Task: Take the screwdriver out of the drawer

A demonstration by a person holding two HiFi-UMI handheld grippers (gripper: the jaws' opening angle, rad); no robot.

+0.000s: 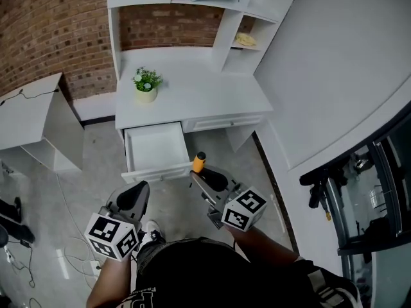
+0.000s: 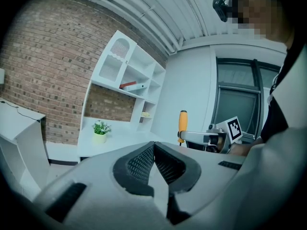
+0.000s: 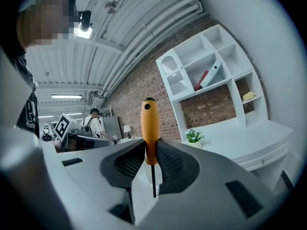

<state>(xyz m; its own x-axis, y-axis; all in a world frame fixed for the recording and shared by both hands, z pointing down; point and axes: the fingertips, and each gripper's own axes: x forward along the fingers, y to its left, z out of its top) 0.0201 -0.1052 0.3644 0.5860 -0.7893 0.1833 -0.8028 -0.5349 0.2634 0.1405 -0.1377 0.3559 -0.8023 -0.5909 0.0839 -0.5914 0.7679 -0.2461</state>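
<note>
Fingers (image 3: pixel 175 164) of the right gripper (image 3: pixel 149 150) are clamped on the screwdriver (image 3: pixel 148 128). They pinch the lower end of its orange handle, so the handle stands up between the dark ribbed pads. The thin dark shaft points back down toward the gripper body.

Seen from the head camera, the right gripper (image 1: pixel 198 173) is held out in front of the person with the screwdriver (image 1: pixel 200 163) at its tip. The tool is outside the drawer (image 1: pixel 156 147), just past the right end of the drawer's front edge and above the floor (image 1: pixel 96 153).

The drawer stands pulled out from under the left part of the white table (image 1: pixel 192 92). A small potted plant (image 1: pixel 146 84) sits on the table near its left side, below the white shelf unit (image 1: pixel 228 18).

The left gripper (image 1: pixel 137 191) hangs lower and to the left, near the person's body and well apart from the drawer. Its fingers (image 2: pixel 139 164) are pressed together, tip to tip, around nothing. In the left gripper view, the screwdriver (image 2: pixel 183 123) shows upright beyond them in the other gripper.
</note>
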